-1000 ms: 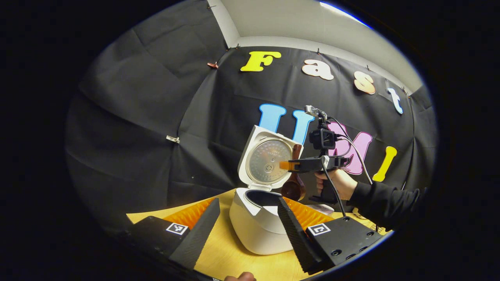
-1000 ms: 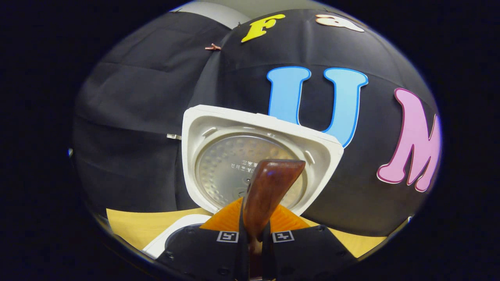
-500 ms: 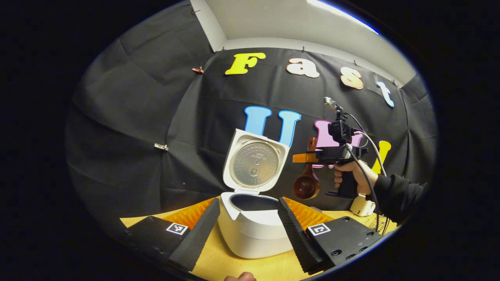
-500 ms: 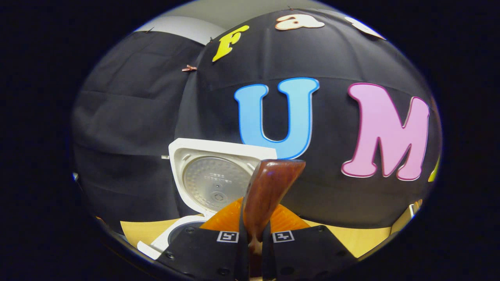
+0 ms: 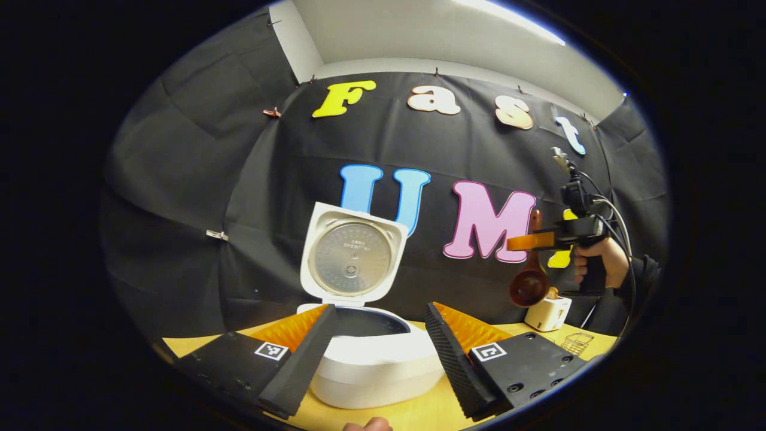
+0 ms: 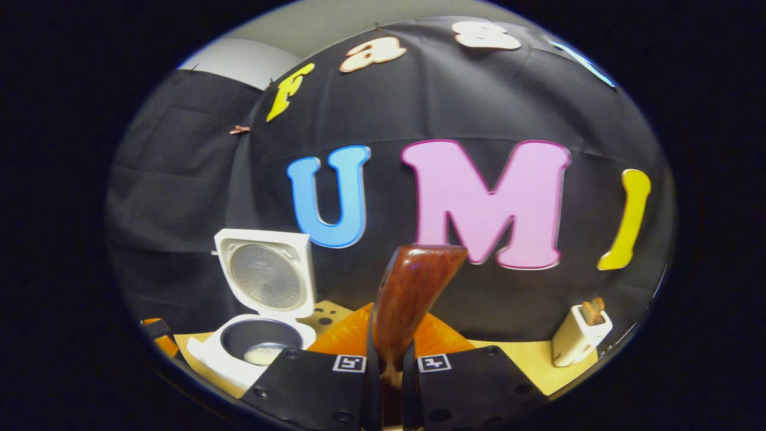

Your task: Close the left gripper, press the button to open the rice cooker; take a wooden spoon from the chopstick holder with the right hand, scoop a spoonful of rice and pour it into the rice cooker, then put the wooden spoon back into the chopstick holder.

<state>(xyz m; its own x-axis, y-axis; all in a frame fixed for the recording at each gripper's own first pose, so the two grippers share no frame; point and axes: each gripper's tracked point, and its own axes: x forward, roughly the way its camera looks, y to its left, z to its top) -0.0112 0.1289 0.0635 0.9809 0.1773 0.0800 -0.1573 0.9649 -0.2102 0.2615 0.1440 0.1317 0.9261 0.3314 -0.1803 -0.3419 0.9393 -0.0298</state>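
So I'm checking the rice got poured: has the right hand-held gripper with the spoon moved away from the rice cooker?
Yes. In the left gripper view the right hand-held gripper and wooden spoon have swung right, away from the rice cooker, toward the chopstick holder.

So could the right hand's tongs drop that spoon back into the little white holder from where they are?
Probably yes. The right tongs grip the wooden spoon, which hangs in the air just above the white holder on the table. Nothing stands between them, though a handle already in the holder may crowd it.

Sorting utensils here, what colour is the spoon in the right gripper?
Dark reddish-brown wood; the spoon shows best in the right gripper view.
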